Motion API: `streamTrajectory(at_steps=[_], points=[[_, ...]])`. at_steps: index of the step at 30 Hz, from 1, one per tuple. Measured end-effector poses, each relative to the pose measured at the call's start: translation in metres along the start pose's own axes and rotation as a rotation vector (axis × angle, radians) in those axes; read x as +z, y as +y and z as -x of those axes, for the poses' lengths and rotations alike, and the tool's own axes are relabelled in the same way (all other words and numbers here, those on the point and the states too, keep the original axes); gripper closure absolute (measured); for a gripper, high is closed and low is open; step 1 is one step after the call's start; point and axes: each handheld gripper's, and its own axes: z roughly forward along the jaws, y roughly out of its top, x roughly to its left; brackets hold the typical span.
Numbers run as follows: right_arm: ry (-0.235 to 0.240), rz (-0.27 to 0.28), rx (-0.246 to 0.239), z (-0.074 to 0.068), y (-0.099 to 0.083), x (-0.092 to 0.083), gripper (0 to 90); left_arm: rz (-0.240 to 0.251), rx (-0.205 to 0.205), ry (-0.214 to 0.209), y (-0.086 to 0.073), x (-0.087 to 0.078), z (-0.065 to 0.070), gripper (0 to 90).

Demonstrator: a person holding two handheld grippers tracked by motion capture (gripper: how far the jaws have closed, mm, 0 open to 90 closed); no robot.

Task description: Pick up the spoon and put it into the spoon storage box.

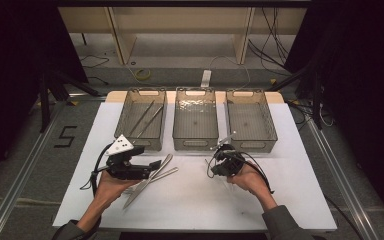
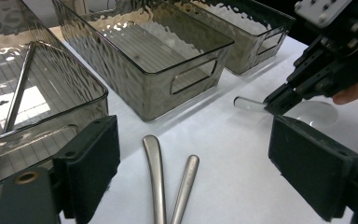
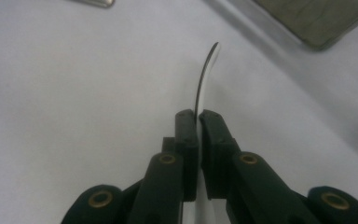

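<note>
Floor (image 1: 25, 145): grey, with a black "5" (image 1: 66, 136) marked at 9 o'clock.
Shelf unit (image 1: 180, 30): pale wood, standing at 12 o'clock.
Cables (image 1: 275, 45): loose on the floor around 1 o'clock.
Sides: dark at 10 and 2 o'clock.
Rails (image 1: 345, 185): metal, flanking the table.

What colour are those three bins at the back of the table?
The three bins are see-through smoky grey plastic with a rippled texture, best seen in the left gripper view.
</note>
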Motion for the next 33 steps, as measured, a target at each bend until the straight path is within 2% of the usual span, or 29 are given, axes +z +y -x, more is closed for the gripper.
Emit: streamTrajectory(at_steps=[6, 13, 20, 25, 33], points=[[0.015, 0.073, 0.015, 0.007, 0.001, -0.023, 86.8, 0.015, -0.030, -0.004, 0.001, -0.001, -0.003, 15.9], [0.000, 0.154, 0.044, 0.023, 0.007, -0.042, 86.8, -0.005, -0.017, 0.007, 0.000, 0.000, -0.004, 15.9], [-0.025, 0.209, 0.038, 0.031, 0.034, -0.053, 86.8, -0.012, -0.016, 0.011, -0.001, 0.001, -0.005, 15.8], [-0.026, 0.257, 0.038, 0.035, 0.053, -0.060, 86.8, -0.014, -0.015, 0.011, -0.001, 0.000, -0.005, 15.9], [-0.065, 0.274, 0.035, 0.044, 0.088, -0.071, 86.8, -0.015, -0.016, 0.010, -0.001, 0.000, -0.006, 15.9]])
